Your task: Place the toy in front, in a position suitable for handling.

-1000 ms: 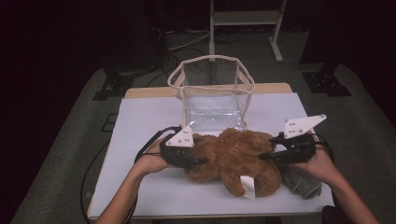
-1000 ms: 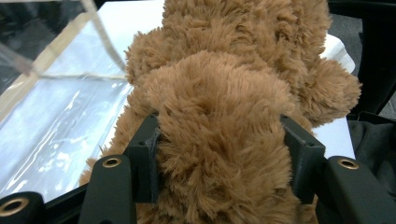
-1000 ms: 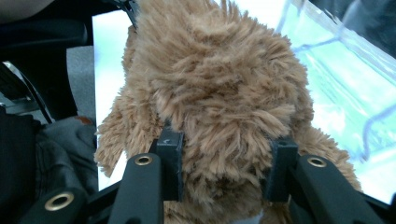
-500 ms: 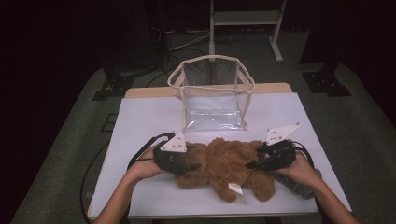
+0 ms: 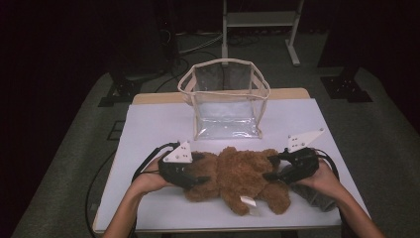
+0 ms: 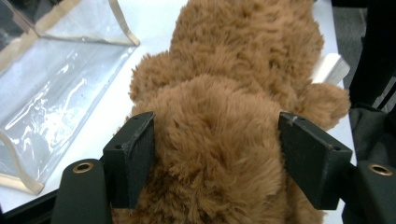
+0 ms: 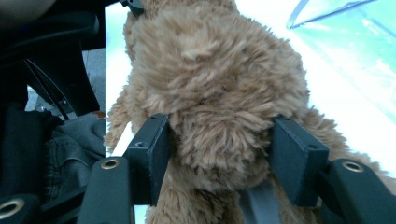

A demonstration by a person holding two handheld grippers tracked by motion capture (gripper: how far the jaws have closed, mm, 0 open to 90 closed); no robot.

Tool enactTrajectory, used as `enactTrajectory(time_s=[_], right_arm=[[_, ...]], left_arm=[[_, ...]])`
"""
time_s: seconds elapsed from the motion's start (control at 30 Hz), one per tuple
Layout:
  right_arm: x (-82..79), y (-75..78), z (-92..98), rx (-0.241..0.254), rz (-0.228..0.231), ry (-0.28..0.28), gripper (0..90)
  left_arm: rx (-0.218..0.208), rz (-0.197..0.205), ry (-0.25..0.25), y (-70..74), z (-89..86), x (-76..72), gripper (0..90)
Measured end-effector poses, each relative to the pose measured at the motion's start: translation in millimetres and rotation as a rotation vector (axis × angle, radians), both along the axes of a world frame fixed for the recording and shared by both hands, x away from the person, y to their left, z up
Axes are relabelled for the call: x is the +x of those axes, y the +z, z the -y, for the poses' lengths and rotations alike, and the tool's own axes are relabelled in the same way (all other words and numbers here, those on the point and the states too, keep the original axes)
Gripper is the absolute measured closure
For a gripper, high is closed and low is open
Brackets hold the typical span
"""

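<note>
A brown plush bear lies across the front of the white table, a white tag at its near side. My left gripper straddles its left end. In the left gripper view the jaws stand either side of the fur, just opened and barely brushing it. My right gripper straddles the bear's right end. Its jaws have also just opened, with fluffy fur between them and no squeeze visible.
A clear plastic bag with beige trim stands open at the table's middle back, seen also in the left gripper view. A grey cloth lies under the right hand. A metal stand rises behind the table.
Both hands came down and toward the table's front with the bear, which now rests flat on the table. Both pairs of jaws have spread wider.
</note>
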State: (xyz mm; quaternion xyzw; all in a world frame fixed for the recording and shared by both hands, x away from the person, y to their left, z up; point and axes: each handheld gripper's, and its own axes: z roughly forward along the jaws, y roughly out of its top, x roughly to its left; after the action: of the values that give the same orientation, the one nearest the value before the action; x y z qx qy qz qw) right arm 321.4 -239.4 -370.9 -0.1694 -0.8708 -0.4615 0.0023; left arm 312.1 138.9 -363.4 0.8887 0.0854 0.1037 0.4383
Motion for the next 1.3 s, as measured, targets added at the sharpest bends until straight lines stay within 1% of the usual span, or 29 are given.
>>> enactTrajectory(time_s=[0.03,0.07,0.1,0.23,0.33,0.5,0.57,0.63,0.9,1.03,1.2,1.23,1.3], right_arm=[[-0.3,2.3,2.0,0.0,0.001,-0.002,39.5],[-0.4,4.2,3.4,-0.003,0.004,-0.004,39.1],[-0.5,5.6,4.3,-0.001,0.007,-0.008,38.5],[0.2,12.8,8.2,0.004,0.015,-0.016,37.0],[1.4,16.5,10.0,0.002,0.018,-0.021,35.9],[6.7,21.1,11.6,0.002,0.02,-0.024,33.8],[9.6,23.2,11.5,0.004,0.022,-0.025,33.5],[12.9,25.7,11.0,0.001,0.019,-0.023,33.2],[25.8,38.7,4.6,-0.019,0.022,-0.018,31.7],[33.0,45.6,0.9,-0.03,0.016,-0.015,31.3],[43.4,56.8,-5.1,-0.028,0.007,-0.006,29.2],[45.8,59.1,-7.2,-0.035,0.007,-0.003,28.5],[51.0,63.7,-11.2,-0.053,0.016,-0.002,28.0]], left_arm=[[-0.01,-0.003,0.002,1.1,0.0,-0.7,27.4],[-0.008,0.003,0.001,2.2,-0.3,-0.7,26.4],[-0.014,0.0,0.003,3.0,-0.2,-1.4,26.1],[-0.008,0.001,-0.001,4.1,-0.2,-1.7,22.2],[-0.018,-0.007,0.004,3.4,-1.0,-1.7,20.4],[-0.015,-0.008,0.006,3.2,-1.2,-1.0,17.1],[-0.027,-0.008,0.013,3.7,-1.5,-1.0,16.5],[-0.02,-0.007,0.017,4.4,-2.0,-1.0,15.3],[-0.028,-0.003,0.026,7.4,-5.8,-2.5,11.5],[-0.017,-0.002,0.03,7.3,-7.2,-3.5,9.7],[-0.021,-0.003,0.039,8.4,-10.4,-4.4,8.9],[-0.025,-0.001,0.041,8.6,-11.5,-4.3,8.6],[-0.019,0.007,0.041,9.9,-14.8,-3.5,8.6]])
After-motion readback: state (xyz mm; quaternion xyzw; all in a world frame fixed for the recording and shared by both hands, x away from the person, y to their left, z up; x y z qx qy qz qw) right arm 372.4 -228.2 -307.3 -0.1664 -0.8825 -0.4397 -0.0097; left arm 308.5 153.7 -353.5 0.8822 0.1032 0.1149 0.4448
